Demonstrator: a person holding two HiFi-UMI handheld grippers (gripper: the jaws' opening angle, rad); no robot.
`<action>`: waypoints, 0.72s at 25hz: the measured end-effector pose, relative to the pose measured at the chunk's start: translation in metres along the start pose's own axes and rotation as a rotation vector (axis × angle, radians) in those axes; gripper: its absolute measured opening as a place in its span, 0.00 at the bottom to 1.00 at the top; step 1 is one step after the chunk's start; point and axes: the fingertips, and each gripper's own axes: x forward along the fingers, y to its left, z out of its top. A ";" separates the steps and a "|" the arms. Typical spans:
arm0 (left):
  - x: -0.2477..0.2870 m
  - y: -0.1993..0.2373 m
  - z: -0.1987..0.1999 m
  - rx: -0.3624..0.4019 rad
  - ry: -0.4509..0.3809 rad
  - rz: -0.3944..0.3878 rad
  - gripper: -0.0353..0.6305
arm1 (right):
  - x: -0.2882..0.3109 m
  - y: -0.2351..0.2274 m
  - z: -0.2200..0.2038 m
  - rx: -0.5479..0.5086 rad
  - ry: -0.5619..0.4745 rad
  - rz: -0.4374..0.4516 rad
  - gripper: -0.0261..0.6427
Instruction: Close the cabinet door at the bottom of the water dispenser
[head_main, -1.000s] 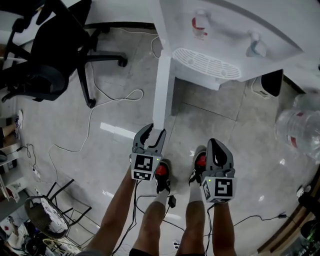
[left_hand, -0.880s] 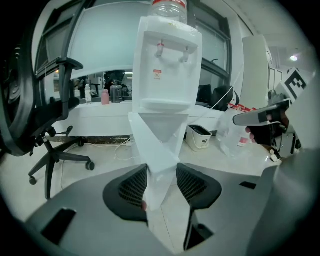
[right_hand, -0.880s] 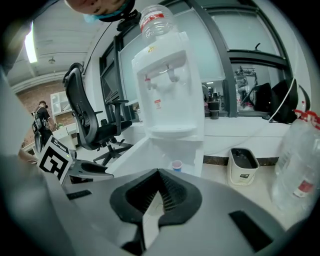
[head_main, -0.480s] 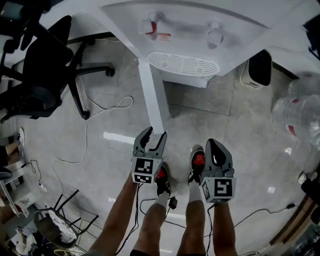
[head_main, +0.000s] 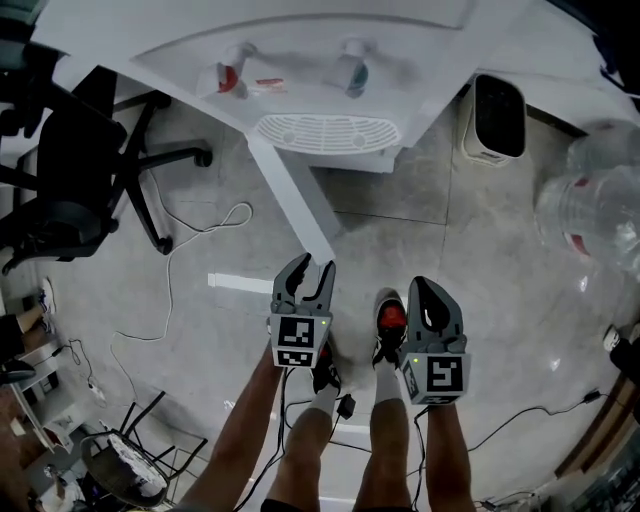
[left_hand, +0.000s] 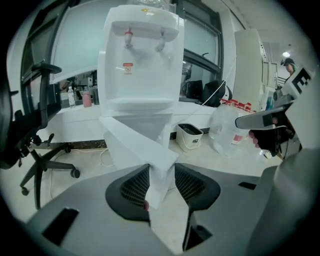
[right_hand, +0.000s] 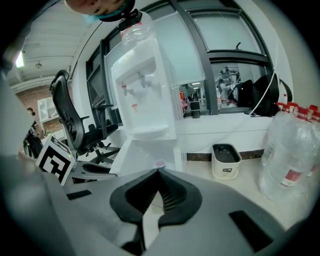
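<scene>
1. The head view is evenly bright; a white strip of glare lies on the glossy floor (head_main: 235, 283), and the white water dispenser (head_main: 300, 60) is nearly washed out.
2. Both gripper views bulge strongly and fade into dark, rounded corners.
3. There, daylight enters through the windows (right_hand: 220, 50), and the nearest surfaces look soft.

**Looks like an office**

We see a black mesh swivel chair (head_main: 60, 205) on grey polished floor tiles (head_main: 480, 270), dark-framed glass partition walls (right_hand: 220, 65), a white floor-standing water dispenser (left_hand: 140, 65), and large clear plastic water bottles (right_hand: 292, 150) nearby.
</scene>
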 end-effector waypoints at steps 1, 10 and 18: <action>0.002 -0.003 0.002 -0.003 0.002 -0.003 0.32 | -0.001 -0.003 0.000 0.000 -0.001 -0.003 0.06; 0.023 -0.021 0.018 -0.029 0.024 -0.041 0.29 | -0.004 -0.034 0.006 0.033 -0.019 -0.044 0.06; 0.042 -0.037 0.032 -0.008 0.024 -0.032 0.28 | -0.007 -0.063 0.003 0.052 -0.021 -0.067 0.06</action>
